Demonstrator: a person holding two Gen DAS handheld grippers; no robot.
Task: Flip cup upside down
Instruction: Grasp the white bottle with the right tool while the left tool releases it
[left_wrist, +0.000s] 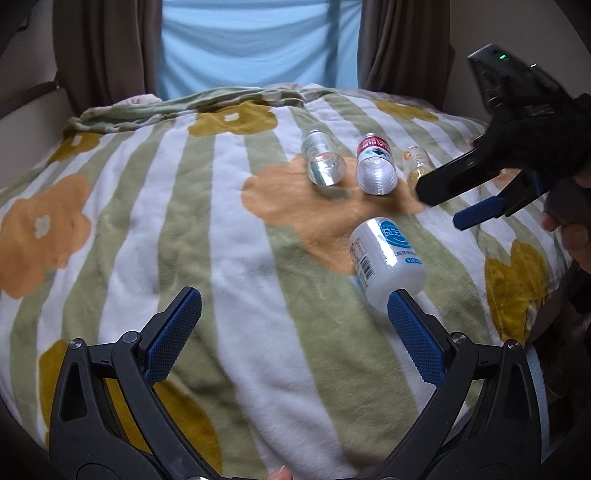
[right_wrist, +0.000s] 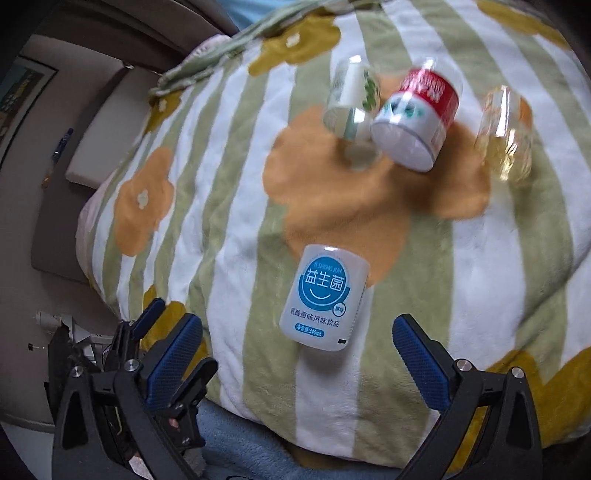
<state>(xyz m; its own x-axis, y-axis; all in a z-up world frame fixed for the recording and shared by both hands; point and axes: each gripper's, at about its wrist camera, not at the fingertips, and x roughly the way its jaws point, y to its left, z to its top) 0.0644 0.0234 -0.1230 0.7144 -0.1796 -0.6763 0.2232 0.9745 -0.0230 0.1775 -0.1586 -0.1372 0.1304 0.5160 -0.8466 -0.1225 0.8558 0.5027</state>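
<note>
Evidently the work stood at the approach step, with no cup yet grasped.

Left wrist view: the left hand-held gripper was spread wide and empty, low over the flower-patterned blanket on the bed. The white cup with a blue label, cut from a lactic-drink bottle by the look of it, lay tilted on the blanket ahead and to the right, its near end just at the tip of the right-hand blue pad; whether they touched could not be told. Beyond it lay three more: a clear cup, a red-labelled cup just beside it, and a yellowish clear cup, partly hidden. The right hand-held gripper hung above them, entering from the right and angled down-left, its jaws parted and holding nothing.

Right wrist view: the right hand-held gripper was likewise wide open, pitched down at the bed. The white cup sat between and slightly ahead of its fingers, not inside them. The far three were blurred. The left hand-held gripper showed at lower left beside the bed edge.

Judgement: the next move called for one gripper to advance until the white cup's wall lay squarely between the pads, close gently, lift and rotate it to rest mouth down. The soft blanket could let it topple.
</note>
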